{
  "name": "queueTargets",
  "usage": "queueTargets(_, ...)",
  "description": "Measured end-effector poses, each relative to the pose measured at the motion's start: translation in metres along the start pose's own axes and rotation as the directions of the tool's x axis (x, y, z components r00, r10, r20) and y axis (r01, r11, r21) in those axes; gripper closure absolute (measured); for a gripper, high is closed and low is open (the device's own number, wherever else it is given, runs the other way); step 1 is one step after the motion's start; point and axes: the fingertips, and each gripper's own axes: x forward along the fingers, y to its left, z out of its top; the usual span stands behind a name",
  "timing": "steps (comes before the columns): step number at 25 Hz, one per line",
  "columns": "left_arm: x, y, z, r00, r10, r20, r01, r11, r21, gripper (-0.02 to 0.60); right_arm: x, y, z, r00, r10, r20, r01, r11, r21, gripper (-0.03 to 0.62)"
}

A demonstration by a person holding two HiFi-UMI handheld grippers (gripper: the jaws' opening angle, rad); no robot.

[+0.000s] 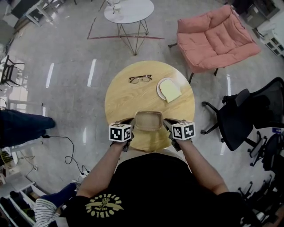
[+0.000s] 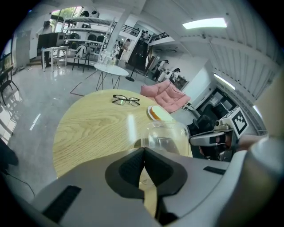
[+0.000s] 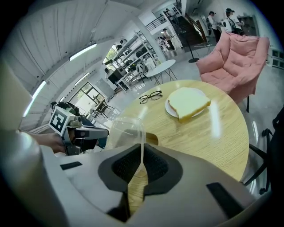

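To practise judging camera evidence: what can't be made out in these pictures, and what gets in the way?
Head view: near edge of the wooden table, covered by the person's body.
Head view: what stands on the white side table, too small, cut by the top edge.
Both gripper views: bottom of the clear tub, behind the left claw and the right claw.

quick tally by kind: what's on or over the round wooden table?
Glasses: 1
Plate: 1
Bread slice: 1
Clear container: 1
Total: 4
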Motion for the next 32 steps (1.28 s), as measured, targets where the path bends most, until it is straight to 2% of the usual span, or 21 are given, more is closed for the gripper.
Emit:
queueTargets(7,-0.019,-0.027,0.016,0.996,-0.012,0.089,0.007,0.998,0.057,0.565,-0.028,0.0,0.019,0.997,-0.006,0.071,0.01,0.998,-0.057,0.574)
queueTargets(12,-0.036,-0.044,0.02,0.992,0.019,0.125,-0.031,0.995,0.094,0.565,-0.048,0.009,0.029,0.993,0.0,0.115,0.014,0.992,-0.126,0.574)
queueTargets(16,-0.053,-0.056,0.029,0.982,0.039,0.183,-0.062,0.99,0.126,0.565,-0.065,0.02,0.039,0.988,0.019,0.152,0.009,0.983,-0.186,0.574)
queueTargets(20,-0.073,-0.064,0.039,0.966,0.061,0.25,-0.098,0.986,0.137,0.565,-0.083,0.036,0.048,0.982,0.045,0.185,0.001,0.97,-0.243,0.574)
queueTargets(25,-0.099,-0.079,0.051,0.934,0.064,0.351,-0.133,0.976,0.175,0.565,-0.105,0.054,0.059,0.971,0.061,0.231,0.015,0.949,-0.314,0.575)
queueTargets(32,-0.126,-0.102,0.063,0.901,0.054,0.431,-0.159,0.964,0.211,0.565,-0.137,0.071,0.074,0.95,0.089,0.301,0.035,0.923,-0.382,0.576)
